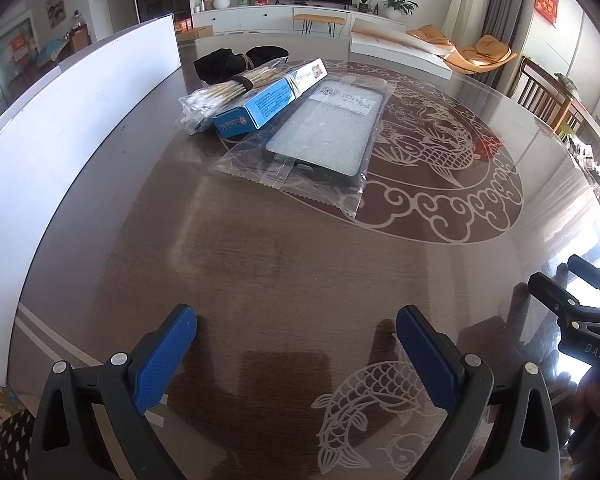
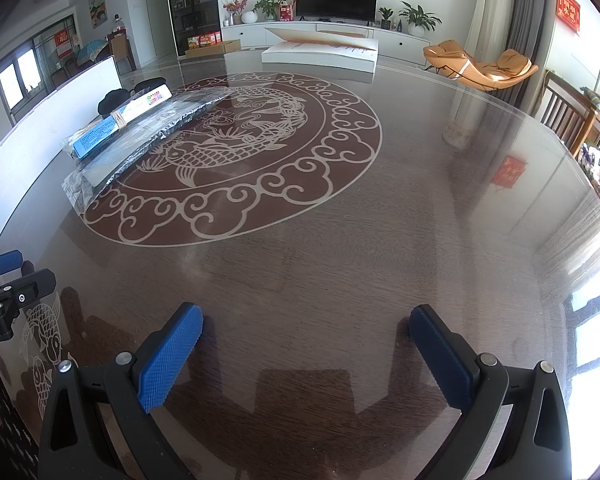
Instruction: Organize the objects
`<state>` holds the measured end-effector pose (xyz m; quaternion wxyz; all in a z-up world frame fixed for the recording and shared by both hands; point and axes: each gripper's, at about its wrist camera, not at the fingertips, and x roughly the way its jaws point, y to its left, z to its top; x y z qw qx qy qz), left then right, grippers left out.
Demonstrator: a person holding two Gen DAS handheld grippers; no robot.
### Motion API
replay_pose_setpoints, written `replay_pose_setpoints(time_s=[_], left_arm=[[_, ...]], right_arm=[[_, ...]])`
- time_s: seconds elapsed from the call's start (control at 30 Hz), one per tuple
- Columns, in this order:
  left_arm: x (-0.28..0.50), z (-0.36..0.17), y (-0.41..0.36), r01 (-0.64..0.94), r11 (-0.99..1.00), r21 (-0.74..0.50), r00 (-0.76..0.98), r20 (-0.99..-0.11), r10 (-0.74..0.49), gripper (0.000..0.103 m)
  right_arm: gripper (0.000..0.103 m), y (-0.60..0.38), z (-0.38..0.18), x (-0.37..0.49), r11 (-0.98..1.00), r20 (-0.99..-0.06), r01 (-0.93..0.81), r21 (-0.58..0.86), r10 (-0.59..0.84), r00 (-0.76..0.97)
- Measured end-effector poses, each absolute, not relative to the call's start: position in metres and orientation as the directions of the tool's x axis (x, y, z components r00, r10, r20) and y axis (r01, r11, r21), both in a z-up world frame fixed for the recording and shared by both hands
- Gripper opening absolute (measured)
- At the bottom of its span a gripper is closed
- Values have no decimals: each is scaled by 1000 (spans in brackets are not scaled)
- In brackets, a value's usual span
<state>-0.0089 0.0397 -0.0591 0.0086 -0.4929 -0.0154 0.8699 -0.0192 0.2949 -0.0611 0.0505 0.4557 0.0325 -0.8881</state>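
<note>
A white board (image 1: 76,92) stands upright along the left edge of the glass-topped table (image 1: 260,248). Just right of it, toward the far side, sits a cluster: a black cloth bundle (image 1: 236,62) at the back, a bag of cotton swabs (image 1: 220,96) lying against a blue box (image 1: 260,100), and the box's right edge resting on a phone case in a clear plastic bag (image 1: 320,136). The bagged case overlaps the left rim of the etched fish medallion (image 2: 240,152). What the black bundle is made of is hard to tell from here.

The left gripper (image 1: 296,336) hovers over the near edge of the table, its blue pads (image 1: 164,364) spread wide and empty. Beside it to the right, the right gripper (image 2: 306,336) is likewise spread wide with nothing between its pads, well apart from the cluster.
</note>
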Motion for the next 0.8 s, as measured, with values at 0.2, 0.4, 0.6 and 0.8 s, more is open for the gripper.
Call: replay_pose_setpoints(time_s=[0.2,0.4,0.6,0.8], left_arm=[[-6,-54,36,13,-999,-50,-537,-843,36,102],[-4,-48,28,40,-996,-74,-565,-824,39,102],[-3,-47,18,80,-992,-96,-572,-819,34,102],[-5,-51,13,106,-988,-109,-559,-829,32,102]], right_arm=[[103,295,-61,-19,-993,-813,119,-12,-60,-580],[103,295,-61,-19,-993,-813,119,-12,-60,-580],[103,295,-61,-19,-993,-813,119,-12,-60,-579],[103,295,-61,-19,-993,-813,119,-12,-60,-579]])
